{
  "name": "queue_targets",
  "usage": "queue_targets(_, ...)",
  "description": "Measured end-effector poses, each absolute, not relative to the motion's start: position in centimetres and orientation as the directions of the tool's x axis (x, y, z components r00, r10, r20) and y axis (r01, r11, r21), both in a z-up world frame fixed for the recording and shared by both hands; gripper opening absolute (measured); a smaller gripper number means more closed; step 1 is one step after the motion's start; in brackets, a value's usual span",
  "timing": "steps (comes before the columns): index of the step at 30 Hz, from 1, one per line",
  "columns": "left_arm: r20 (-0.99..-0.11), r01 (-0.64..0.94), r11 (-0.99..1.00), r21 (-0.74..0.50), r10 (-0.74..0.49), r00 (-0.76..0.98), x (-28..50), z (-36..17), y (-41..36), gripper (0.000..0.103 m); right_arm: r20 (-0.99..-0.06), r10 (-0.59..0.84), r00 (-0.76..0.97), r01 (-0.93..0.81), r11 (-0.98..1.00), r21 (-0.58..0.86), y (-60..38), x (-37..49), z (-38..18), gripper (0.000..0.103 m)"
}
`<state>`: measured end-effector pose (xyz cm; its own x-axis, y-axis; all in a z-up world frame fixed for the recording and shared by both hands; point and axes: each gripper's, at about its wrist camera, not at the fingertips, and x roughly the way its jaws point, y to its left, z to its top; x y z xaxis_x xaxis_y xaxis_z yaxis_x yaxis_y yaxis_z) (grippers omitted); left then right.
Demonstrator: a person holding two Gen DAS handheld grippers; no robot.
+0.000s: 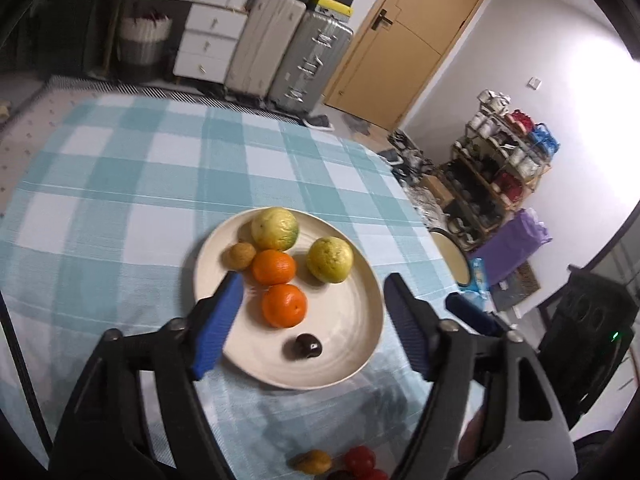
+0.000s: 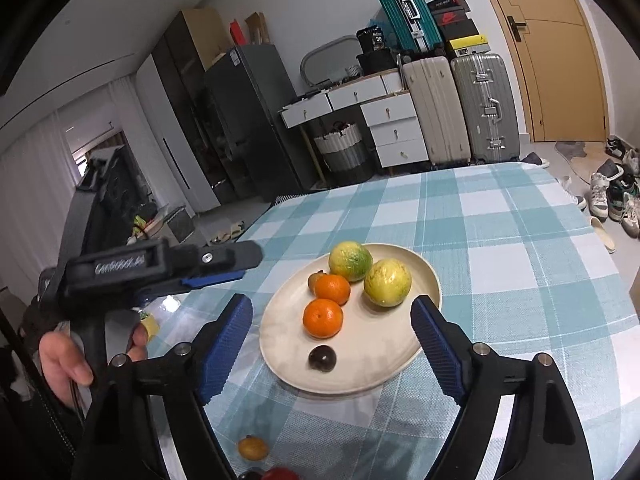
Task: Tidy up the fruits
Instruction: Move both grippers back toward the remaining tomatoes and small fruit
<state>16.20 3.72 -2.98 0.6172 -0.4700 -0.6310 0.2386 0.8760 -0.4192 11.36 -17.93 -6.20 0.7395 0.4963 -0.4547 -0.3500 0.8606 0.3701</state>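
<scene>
A cream plate [image 1: 344, 328] [image 2: 384, 364] sits on the checked tablecloth. On it lie two yellow-green citrus fruits [image 1: 275, 228] [image 1: 330, 259], two oranges [image 1: 274, 267] [image 1: 284, 305], a small brown fruit [image 1: 239, 256] and a dark plum [image 1: 308, 347] [image 2: 322, 358]. My left gripper [image 1: 314, 280] hovers open over the near side of the plate, holding nothing. My right gripper [image 2: 331, 301] is open above the same plate, also with nothing between its fingers. In the right wrist view a hand [image 2: 64, 356] holds the left gripper [image 2: 244, 266] at the left.
Near the table's front edge lie a yellow-brown fruit [image 1: 311, 461] [image 2: 253, 448] and red fruits [image 1: 360, 458]. Beyond the table stand suitcases [image 2: 486, 108], white drawers [image 2: 396, 132] and a wooden door [image 1: 404, 40]. A shoe rack [image 1: 500, 168] stands at the right wall.
</scene>
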Motion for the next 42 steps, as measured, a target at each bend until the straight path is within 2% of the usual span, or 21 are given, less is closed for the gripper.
queue_targets(1, -0.633, 0.231, 0.885, -0.405, -0.454, 0.627, 15.6, -2.8, 3.8, 0.080, -0.451, 0.500, 0.739, -0.353, 0.858, 0.372, -18.0, 11.1, -6.1, 0.085)
queue_targets(5, -0.652, 0.234, 0.894, -0.382, -0.440, 0.617, 14.4, -2.8, 3.8, 0.083, -0.436, 0.501, 0.748, -0.350, 0.855, 0.382, -18.3, 10.1, -5.8, 0.094)
queue_targets(15, -0.682, 0.236, 0.933, -0.270, -0.359, 0.638, 11.9, -3.2, 2.8, 0.087, -0.434, 0.488, 0.757, -0.319, 0.856, 0.406, -19.3, 8.5, -5.7, 0.101)
queue_targets(17, -0.679, 0.236, 0.937, -0.257, -0.350, 0.646, 11.5, -3.1, 2.7, 0.090, -0.436, 0.488, 0.756, -0.321, 0.857, 0.402, -19.3, 8.4, -5.6, 0.102)
queue_targets(19, -0.679, 0.239, 0.935, -0.261, -0.354, 0.644, 11.1, -3.2, 2.8, 0.100, -0.436, 0.480, 0.761, -0.323, 0.863, 0.388, -19.2, 8.0, -5.6, 0.102)
queue_targets(34, -0.711, 0.230, 0.944, -0.234, -0.328, 0.622, 8.2, -5.3, 3.2, 0.102, -0.458, 0.464, 0.758, -0.323, 0.878, 0.354, -19.1, 5.8, -5.9, 0.103)
queue_targets(42, -0.724, 0.230, 0.948, -0.221, -0.317, 0.612, 6.1, -7.0, 4.0, 0.102, -0.459, 0.538, 0.707, -0.371, 0.835, 0.407, -19.1, 4.1, -7.2, 0.103)
